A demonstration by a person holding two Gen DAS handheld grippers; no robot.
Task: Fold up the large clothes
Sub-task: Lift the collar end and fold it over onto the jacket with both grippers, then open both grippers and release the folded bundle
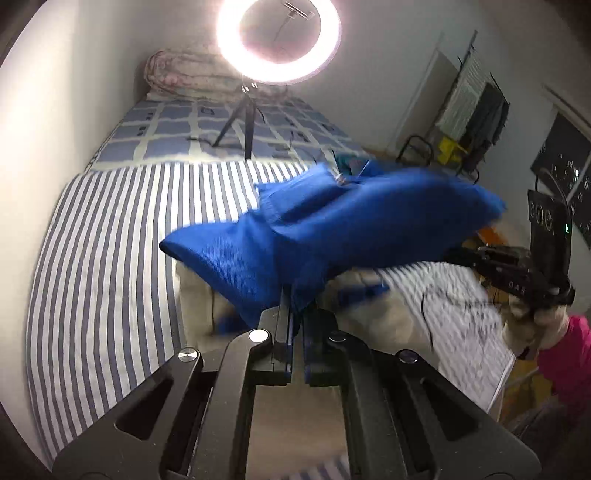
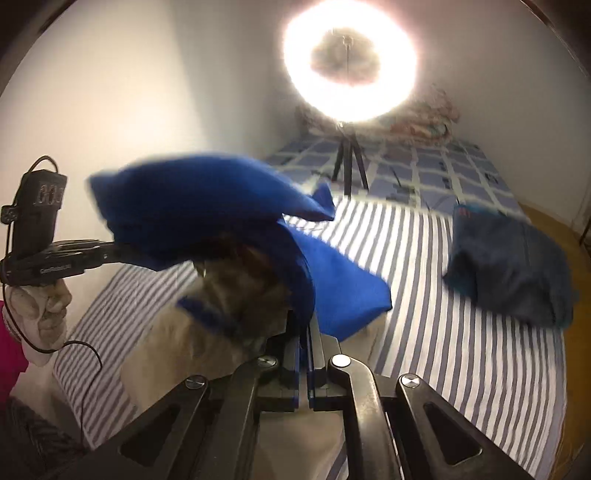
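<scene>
Blue cloth (image 1: pixel 332 229), a large garment of bright woven fabric, hangs in the air above the striped bed sheet (image 1: pixel 110 240), stretched between the two tools and blurred as if in motion. Left tool (image 1: pixel 295 314) is clenched on one edge of the cloth, its jaws pressed together with blue fabric pinched between them. Right tool (image 2: pixel 308 332) is likewise clamped on another edge, fabric bunched just ahead of its jaws. Each tool also shows in the other's view, gripped by a light-gloved hand (image 2: pixel 40 314).

Beneath the garment lies a beige cloth (image 2: pixel 221 295) on the bed, and a dark blue folded bundle (image 2: pixel 509 266) sits well apart to the right. A ring light (image 1: pixel 279 35) on a tripod stands farther up the bed.

This looks like the lift-and-spread step, before any fold is laid. The next move likely calls for drawing the two held edges apart to tension the fabric, then lowering it flat onto the sheet.
</scene>
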